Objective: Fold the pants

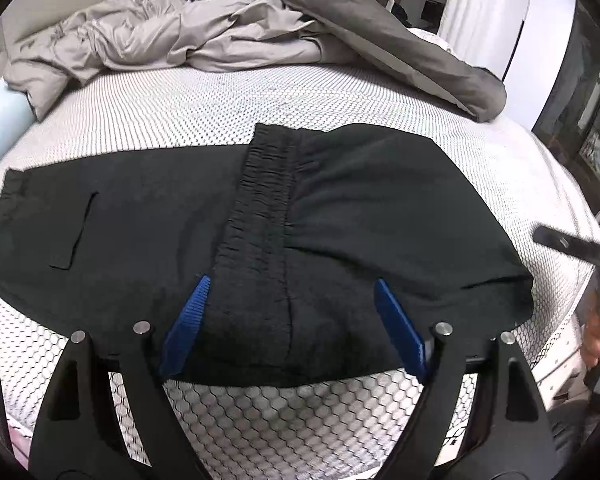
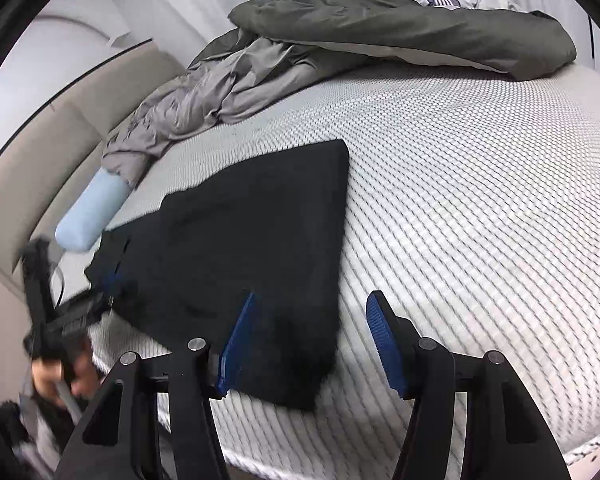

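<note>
Black, matte woven pants (image 1: 188,216) lie folded flat on the white honeycomb-mesh mattress (image 1: 172,104), gathered elastic waistband (image 1: 260,208) uppermost, directly ahead of the left gripper (image 1: 292,300). Its blue ribbed jaws stand apart above the cloth, holding nothing; likely just released. Right gripper (image 2: 312,316): jaws apart, empty, straddling the fold's near corner. Crumpled grey duvet (image 1: 148,36) lies well beyond.

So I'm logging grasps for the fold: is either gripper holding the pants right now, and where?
Nothing is held. The left gripper and right gripper both stand open above the black pants, pads clear of the cloth.
</note>
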A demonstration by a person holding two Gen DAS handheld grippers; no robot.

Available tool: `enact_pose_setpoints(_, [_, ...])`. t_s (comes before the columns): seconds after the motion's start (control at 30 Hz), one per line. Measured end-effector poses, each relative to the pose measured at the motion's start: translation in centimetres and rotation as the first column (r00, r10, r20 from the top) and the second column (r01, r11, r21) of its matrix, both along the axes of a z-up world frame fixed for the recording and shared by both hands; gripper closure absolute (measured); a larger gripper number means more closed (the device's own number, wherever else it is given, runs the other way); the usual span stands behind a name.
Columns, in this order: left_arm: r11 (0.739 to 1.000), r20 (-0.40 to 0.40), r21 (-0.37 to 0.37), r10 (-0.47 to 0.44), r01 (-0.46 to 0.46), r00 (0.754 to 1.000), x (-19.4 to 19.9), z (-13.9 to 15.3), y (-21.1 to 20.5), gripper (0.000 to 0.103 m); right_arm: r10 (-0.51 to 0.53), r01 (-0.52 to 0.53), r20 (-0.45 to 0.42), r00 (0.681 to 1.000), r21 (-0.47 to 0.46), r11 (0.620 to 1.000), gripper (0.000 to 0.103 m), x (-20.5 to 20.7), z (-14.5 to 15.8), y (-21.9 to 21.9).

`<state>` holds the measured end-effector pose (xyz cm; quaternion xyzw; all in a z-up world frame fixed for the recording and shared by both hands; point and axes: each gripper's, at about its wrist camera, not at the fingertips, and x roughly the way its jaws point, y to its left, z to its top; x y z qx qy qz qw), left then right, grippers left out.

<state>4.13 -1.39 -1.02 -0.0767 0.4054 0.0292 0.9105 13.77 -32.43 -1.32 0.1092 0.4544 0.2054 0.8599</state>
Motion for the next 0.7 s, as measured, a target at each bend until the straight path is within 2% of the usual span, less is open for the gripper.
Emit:
enact_pose_setpoints(0.07, [1.000,-0.010,0.021,0.003,-0.003,1.000,-0.1,0.5,-0.9,0.018,-0.002,0.002,-0.022,1.000,-0.006,1.000,0.044,1.1,-0.1,1.1])
enact_pose_setpoints(0.13, [0.999,-0.024,0.036,0.014,-0.013,1.000,0.3,0.9,-1.6,0.012,0.009,-0.009,-0.005,1.000,0.004,1.000,0.043,1.2,0.1,2.0])
enact_pose_setpoints(0.23, [0.999,-0.025,0.030,-0.010,0.011,1.000,1.3,1.6,-2.8,0.003,0.043,-0.043,-0.003,0.999,-0.030,0.999,0.029,1.6,-0.2,4.1])
enact_pose_setpoints(0.27, [0.999,-0.019,0.034,-0.011,0.012,1.000,1.7,1.9,-3.0,0.002,0.062,-0.063,-0.009,0.998,-0.059,0.996,0.027,1.8,-0.5,5.0])
enact_pose_setpoints(0.37, [0.998,0.011,0.057,-0.034,0.033,0.999,3.2,2.3,-4.2,0.001,0.086,-0.088,-0.023,0.996,-0.131,0.987,0.027,1.5,-1.3,6.2])
enact_pose_setpoints(0.5, [0.994,0.022,0.081,-0.069,0.067,0.997,5.2,0.6,-5.2,0.001,0.081,-0.086,-0.047,0.996,-0.118,0.989,0.027,1.8,-2.3,6.2])
enact_pose_setpoints(0.57, [0.986,0.027,0.134,-0.102,0.097,0.994,5.3,-0.2,-5.9,0.001,0.098,-0.104,-0.048,0.994,-0.125,0.987,0.026,1.6,-3.1,6.2])
enact_pose_setpoints(0.63, [0.980,0.036,0.170,-0.115,0.107,0.993,5.3,-0.5,-6.1,0.001,0.141,-0.155,-0.076,0.987,-0.213,0.965,0.026,0.6,-3.9,6.8])
enact_pose_setpoints(0.7, [0.982,0.054,0.147,-0.129,0.120,0.990,5.2,-0.2,-6.0,0.001,0.203,-0.208,-0.047,0.978,-0.257,0.944,0.026,-0.9,-4.0,6.7])
